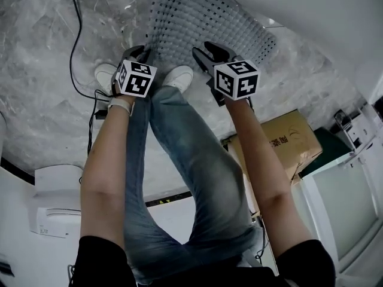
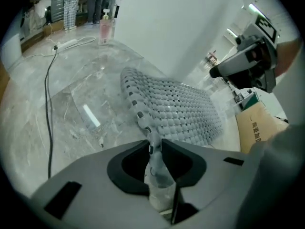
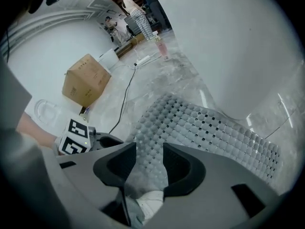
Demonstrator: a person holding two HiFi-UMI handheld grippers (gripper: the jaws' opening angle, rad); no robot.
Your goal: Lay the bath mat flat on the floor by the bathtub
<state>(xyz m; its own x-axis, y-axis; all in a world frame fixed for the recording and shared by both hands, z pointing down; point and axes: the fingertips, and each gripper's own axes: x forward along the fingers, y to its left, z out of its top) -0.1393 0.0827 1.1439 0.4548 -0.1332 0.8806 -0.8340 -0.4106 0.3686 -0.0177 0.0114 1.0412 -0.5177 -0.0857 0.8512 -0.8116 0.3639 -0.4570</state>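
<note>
At upper centre, the left gripper [image 1: 143,54] is pinching the near edge of the bath mat [image 1: 203,23] while the right gripper [image 1: 203,52] is straddling it open-jawed, likely to pull it flat.

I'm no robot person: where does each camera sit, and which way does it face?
Head view: on the person's head, facing steeply down at the bath mat on the floor; forearms, jeans, shoes, left gripper and right gripper show.
Left gripper view: rides the left gripper, looking along its jaws, shut on the mat's edge; the right gripper shows upper right.
Right gripper view: rides the right gripper, looking between its parted jaws over the mat; the left gripper shows lower left.
Shared: all three see the bath mat.
</note>
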